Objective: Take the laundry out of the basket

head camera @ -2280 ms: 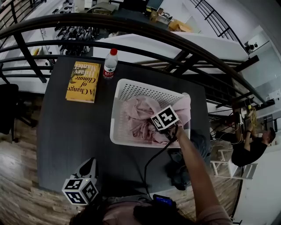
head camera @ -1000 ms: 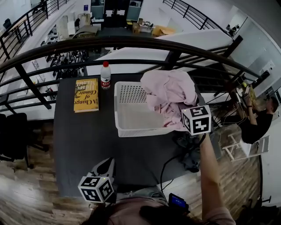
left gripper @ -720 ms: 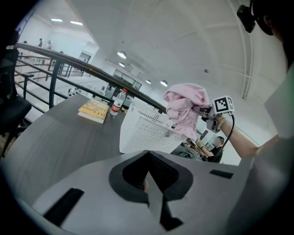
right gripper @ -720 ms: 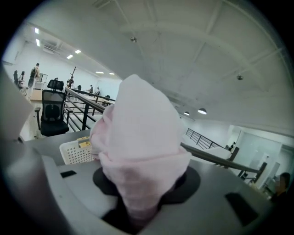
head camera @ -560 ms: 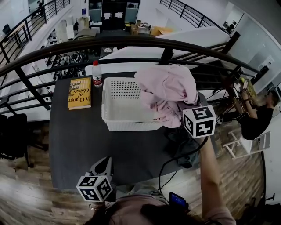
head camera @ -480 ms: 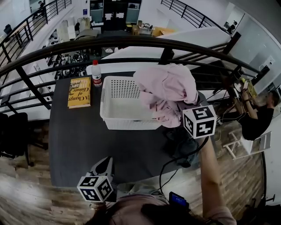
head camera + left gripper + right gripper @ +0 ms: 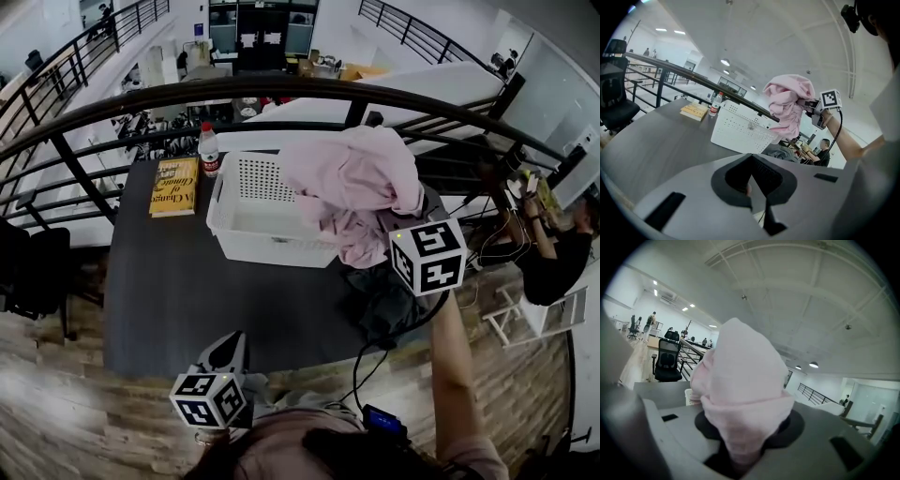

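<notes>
- Nearest the person, by the front edge of the desk (image 7: 159,291), the left gripper (image 7: 228,347) is being held low and idle, its fingers (image 7: 733,180) together on nothing.
- Further out, the right gripper (image 7: 401,246) is being held high on an outstretched arm, its fingers clamped on the pink laundry (image 7: 352,187), which is hanging above the right end of the basket (image 7: 248,246).
- By the look of it, the lift-out step is being carried out; next, the bundle is probably to be swung clear and lowered onto bare desk.

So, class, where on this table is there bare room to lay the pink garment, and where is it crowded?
Bare: the table stretch in front of the book and white basket, out to the near and left edges. Crowded: the far edge, with book, bottle and basket, and the right front corner, under a dark clothes heap.
</notes>
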Demonstrator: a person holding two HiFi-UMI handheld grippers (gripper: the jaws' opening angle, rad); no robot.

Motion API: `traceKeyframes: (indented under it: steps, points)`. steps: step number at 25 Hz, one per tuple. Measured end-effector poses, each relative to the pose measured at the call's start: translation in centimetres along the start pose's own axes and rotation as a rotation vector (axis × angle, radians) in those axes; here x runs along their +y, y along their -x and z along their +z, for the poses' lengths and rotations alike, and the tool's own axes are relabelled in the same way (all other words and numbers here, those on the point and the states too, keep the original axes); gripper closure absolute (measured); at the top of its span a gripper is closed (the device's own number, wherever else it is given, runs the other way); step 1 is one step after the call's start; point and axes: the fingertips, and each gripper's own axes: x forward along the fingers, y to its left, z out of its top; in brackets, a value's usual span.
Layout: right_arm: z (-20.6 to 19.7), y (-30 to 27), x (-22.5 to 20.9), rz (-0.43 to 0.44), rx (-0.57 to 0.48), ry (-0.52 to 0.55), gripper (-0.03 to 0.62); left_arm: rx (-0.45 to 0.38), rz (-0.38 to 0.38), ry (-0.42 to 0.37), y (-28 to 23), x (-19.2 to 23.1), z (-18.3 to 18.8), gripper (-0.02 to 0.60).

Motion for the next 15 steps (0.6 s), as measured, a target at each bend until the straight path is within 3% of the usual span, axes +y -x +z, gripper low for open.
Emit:
traceKeyframes:
  steps: [15]
  points:
    - [-2.0,7.3,1.5,0.047,-0.052,0.018,0.41,-0.025,0.033,-0.025,2.7,-3.1,-4.9,0.583]
